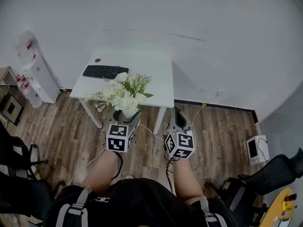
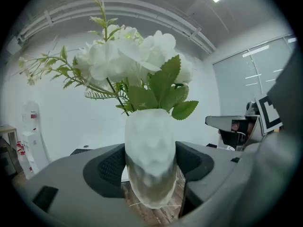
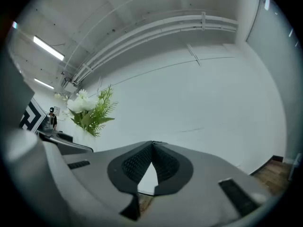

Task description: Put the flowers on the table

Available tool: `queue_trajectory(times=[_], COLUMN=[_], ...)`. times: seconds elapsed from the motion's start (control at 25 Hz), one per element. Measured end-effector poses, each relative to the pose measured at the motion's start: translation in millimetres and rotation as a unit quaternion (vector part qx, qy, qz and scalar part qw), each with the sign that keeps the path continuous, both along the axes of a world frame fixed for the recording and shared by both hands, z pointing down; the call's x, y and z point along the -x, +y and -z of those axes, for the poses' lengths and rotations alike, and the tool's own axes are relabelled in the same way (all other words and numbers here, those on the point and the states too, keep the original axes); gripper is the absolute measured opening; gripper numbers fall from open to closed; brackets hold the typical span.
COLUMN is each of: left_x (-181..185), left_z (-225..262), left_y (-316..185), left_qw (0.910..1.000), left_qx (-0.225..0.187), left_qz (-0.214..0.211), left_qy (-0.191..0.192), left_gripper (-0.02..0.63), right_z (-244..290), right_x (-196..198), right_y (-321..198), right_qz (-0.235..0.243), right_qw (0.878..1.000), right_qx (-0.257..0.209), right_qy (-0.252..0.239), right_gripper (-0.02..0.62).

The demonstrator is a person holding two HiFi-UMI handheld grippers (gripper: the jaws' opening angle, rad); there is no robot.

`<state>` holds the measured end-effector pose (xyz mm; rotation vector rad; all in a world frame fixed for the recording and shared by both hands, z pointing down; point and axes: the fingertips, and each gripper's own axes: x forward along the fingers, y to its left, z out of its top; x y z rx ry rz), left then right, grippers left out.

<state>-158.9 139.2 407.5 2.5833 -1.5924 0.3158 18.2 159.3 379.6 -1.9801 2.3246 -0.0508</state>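
Observation:
A white faceted vase (image 2: 149, 155) with white flowers (image 2: 128, 56) and green leaves stands upright between my left gripper's pads, which press on both its sides. In the head view the bouquet (image 1: 124, 92) hangs in front of the white table (image 1: 156, 86), above the wooden floor, with the left gripper (image 1: 126, 117) shut on the vase. My right gripper (image 1: 179, 118) is beside it to the right, its jaws shut tip to tip with nothing between them (image 3: 152, 151). In the right gripper view the flowers (image 3: 87, 110) show at the left.
A black keyboard (image 1: 105, 71) lies on the table's left part. A water dispenser (image 1: 35, 70) stands by the wall at the left. Black chairs are at both lower corners, and a small white device (image 1: 256, 149) sits on the floor at right.

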Motion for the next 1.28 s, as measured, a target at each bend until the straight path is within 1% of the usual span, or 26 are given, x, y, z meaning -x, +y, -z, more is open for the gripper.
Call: queue_trajectory(times=[0.28, 0.4, 0.56, 0.72, 0.88, 1.0, 1.16, 1.28], left_x=[3.4, 8.9, 19.6, 26.3, 49.3, 54.0, 85.3, 96.1], left_z=[-2.7, -3.4, -9.3, -15.3, -16.4, -19.7, -24.5, -29.5], left_y=[-7.0, -10.0, -14.8, -18.9, -26.2, -29.2, -41.1, -44.2], left_qw=[1.0000, 1.0000, 0.9999, 0.9999, 0.9999, 0.9998, 0.9997, 0.9996], left_qx=[-0.001, 0.001, 0.007, 0.011, 0.010, 0.008, 0.005, 0.011], left_qz=[0.005, 0.007, 0.008, 0.006, -0.004, -0.014, -0.021, -0.024], left_qy=[0.001, 0.002, 0.001, 0.003, 0.006, 0.009, 0.012, 0.013], left_gripper=[0.341, 0.341, 0.341, 0.341, 0.341, 0.341, 0.341, 0.341], right_z=[-9.3, -14.3, -21.0, -23.7, -22.3, -24.6, -25.0, -23.0], right_x=[3.4, 5.1, 11.5, 13.7, 36.1, 42.9, 75.2, 86.2], right_y=[-4.8, -8.8, -14.5, -16.6, -21.1, -20.6, -26.5, -26.0], right_qz=[0.001, -0.005, -0.009, -0.020, -0.029, -0.033, -0.039, -0.041], right_qw=[1.000, 1.000, 1.000, 0.999, 0.999, 0.999, 0.999, 0.999], right_qx=[0.003, 0.011, 0.021, 0.017, 0.012, 0.010, 0.002, -0.001], right_qy=[-0.002, -0.013, -0.014, -0.017, -0.017, -0.016, -0.001, 0.008], right_gripper=[0.002, 0.003, 0.003, 0.005, 0.005, 0.005, 0.005, 0.005])
